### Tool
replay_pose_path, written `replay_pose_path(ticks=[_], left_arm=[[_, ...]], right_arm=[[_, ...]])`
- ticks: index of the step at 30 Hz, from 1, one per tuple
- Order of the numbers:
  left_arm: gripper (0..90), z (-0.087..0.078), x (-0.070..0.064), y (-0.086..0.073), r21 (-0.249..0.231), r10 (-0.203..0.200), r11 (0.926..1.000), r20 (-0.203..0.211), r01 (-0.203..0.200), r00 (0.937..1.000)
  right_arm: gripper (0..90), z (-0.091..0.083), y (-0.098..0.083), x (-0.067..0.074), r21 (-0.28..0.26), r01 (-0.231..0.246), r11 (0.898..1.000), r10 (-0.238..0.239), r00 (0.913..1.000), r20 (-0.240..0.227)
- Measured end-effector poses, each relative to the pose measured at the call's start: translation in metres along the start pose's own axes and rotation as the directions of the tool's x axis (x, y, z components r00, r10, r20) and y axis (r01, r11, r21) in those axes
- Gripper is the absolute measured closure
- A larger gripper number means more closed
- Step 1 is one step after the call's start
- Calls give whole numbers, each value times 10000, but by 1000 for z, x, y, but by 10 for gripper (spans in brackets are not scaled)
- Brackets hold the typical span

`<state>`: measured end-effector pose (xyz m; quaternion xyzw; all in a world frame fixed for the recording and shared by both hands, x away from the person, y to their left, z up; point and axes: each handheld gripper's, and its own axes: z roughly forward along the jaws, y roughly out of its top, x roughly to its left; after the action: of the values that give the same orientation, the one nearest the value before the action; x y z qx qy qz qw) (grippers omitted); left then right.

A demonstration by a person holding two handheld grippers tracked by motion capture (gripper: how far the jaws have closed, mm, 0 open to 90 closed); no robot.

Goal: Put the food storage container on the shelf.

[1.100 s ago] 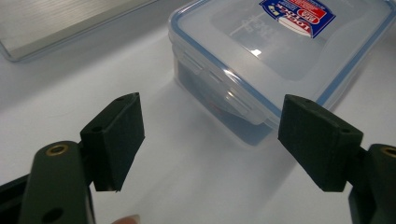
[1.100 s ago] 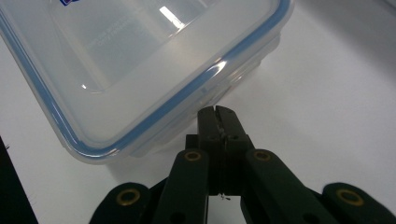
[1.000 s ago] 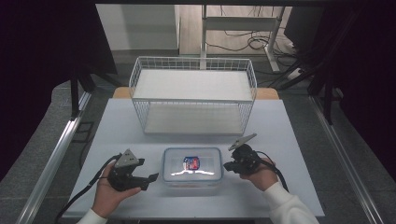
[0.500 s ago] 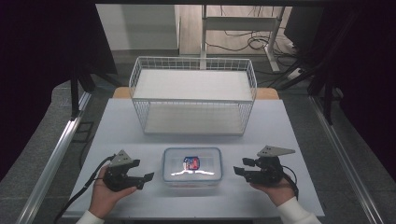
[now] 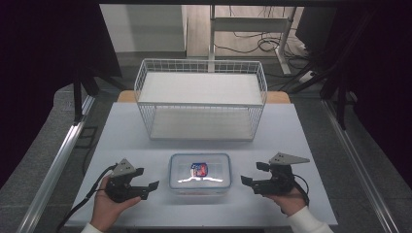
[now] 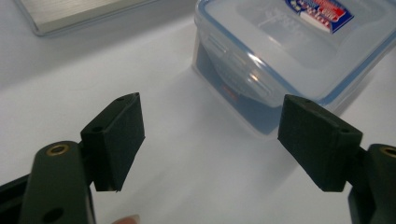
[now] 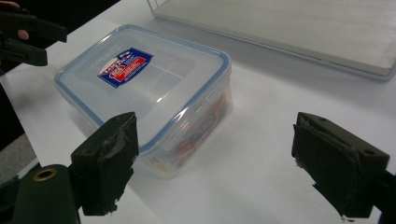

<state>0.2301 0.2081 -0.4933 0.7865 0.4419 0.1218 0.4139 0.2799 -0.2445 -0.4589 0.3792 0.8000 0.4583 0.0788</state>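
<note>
Item 1: clear plastic container [image 5: 199, 174], rectangular, rounded corners, lid with blue seal rim clipped on. A red-white-blue label [image 5: 198, 169] sits on the lid. It stands flat on the white desk [image 5: 311, 145], near the front edge, midway between the two hand-held grippers and touching neither. Dark and reddish contents show through the wall in the right gripper view [image 7: 154, 88]; what they are cannot be made out through the plastic, possibly packets.

Item 2: left hand-held gripper [image 5: 145, 187], carried in the person's left hand [image 5: 109, 206], to the left of the container and apart from it. Jaws parted wide, pointing toward the container's left side, nothing between them. In the left gripper view [image 6: 210, 140] the two black pads frame bare desk, with the container's near corner [image 6: 280, 60] beyond them. A black cable [image 5: 80, 208] trails off the front edge of the desk.

Item 3: right hand-held gripper [image 5: 252, 175], carried in the right hand [image 5: 289, 200], to the right of the container and clear of it. Its jaws have just been opening and now stand fully apart, with no thing between them. In the right gripper view [image 7: 215, 158] the container lies ahead and toward the left pad, not touched.

Item 4: white wire basket [image 5: 201, 99], open-topped, at the far half of the desk, well behind the container. A pale panel lines its floor.

Item 5: metal frame rails [image 5: 58, 165] run along both sides of the desk.
</note>
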Motion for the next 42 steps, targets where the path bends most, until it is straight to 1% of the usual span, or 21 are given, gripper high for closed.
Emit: replay_pose_path(ticks=[2,3,5,8,9,10,11,13,16,17,20,22,25,26,27,28,29,33,36,41,42], left_arm=[[210,0,-1,4,-35,139,9999,-150,-140,9998],[204,1,-2,5,-43,131,9999,-87,-131,9999],[189,2,-3,7,-92,40,9999,120,-39,9999],[182,3,-2,9,-118,-106,9999,296,109,9995],[179,4,0,13,-229,-342,9991,671,358,9972],[178,4,0,13,-229,-342,9991,671,358,9972],[176,6,2,15,-231,-483,9985,918,506,9946],[169,8,2,14,-87,-410,9991,908,420,9950],[167,10,2,14,-11,-472,9989,1008,475,9938],[167,12,3,17,27,-753,9971,1299,755,9887],[167,18,7,21,102,-1102,9939,1524,1099,9822],[166,23,9,25,132,-1217,9925,1656,1212,9786],[162,31,8,26,358,-1446,9895,1992,1403,9692],[160,31,8,26,358,-1446,9895,1992,1403,9692],[159,35,7,25,523,-1622,9866,2158,1545,9629],[161,35,7,25,523,-1622,9866,2158,1545,9629],[162,36,6,25,562,-1763,9842,2339,1677,9562],[161,38,9,27,601,-2297,9733,2705,2217,9349],[159,45,13,28,837,-2633,9647,2895,2497,9203],[158,59,18,26,1278,-3104,9503,3185,2838,8957],[158,59,18,26,1278,-3104,9503,3185,2838,8957]], right_arm=[[146,1,1,-1,-18,-172,9999,172,9998,-93],[149,1,1,0,-28,-152,9999,152,9999,-73],[157,2,2,0,-85,-80,9999,80,10000,14],[161,4,1,-1,-76,-223,9997,224,9997,94],[168,6,-2,-2,102,-372,9993,370,9992,128],[168,6,-2,-2,102,-372,9993,370,9992,128],[163,9,-5,-3,227,-605,9979,604,9982,29],[162,12,-4,-2,316,-632,9975,632,9980,21],[163,13,-1,0,297,-569,9979,572,9983,-78],[164,15,0,2,316,-537,9981,543,9984,-178],[160,20,-3,2,404,-685,9968,695,9973,-256],[157,22,-5,2,511,-710,9962,727,9968,-324],[157,23,-6,2,532,-754,9957,779,9958,-473],[157,24,-6,2,529,-729,9959,757,9957,-538],[157,25,-5,3,541,-684,9962,716,9956,-603],[156,26,-5,4,578,-641,9963,677,9957,-635],[156,28,-5,5,593,-571,9966,609,9960,-651],[156,31,-1,9,575,-449,9973,491,9962,-724],[156,35,1,9,448,-581,9973,615,9950,-784],[153,48,4,4,553,-862,9947,914,9910,-983],[153,48,4,4,553,-862,9947,914,9910,-983]])
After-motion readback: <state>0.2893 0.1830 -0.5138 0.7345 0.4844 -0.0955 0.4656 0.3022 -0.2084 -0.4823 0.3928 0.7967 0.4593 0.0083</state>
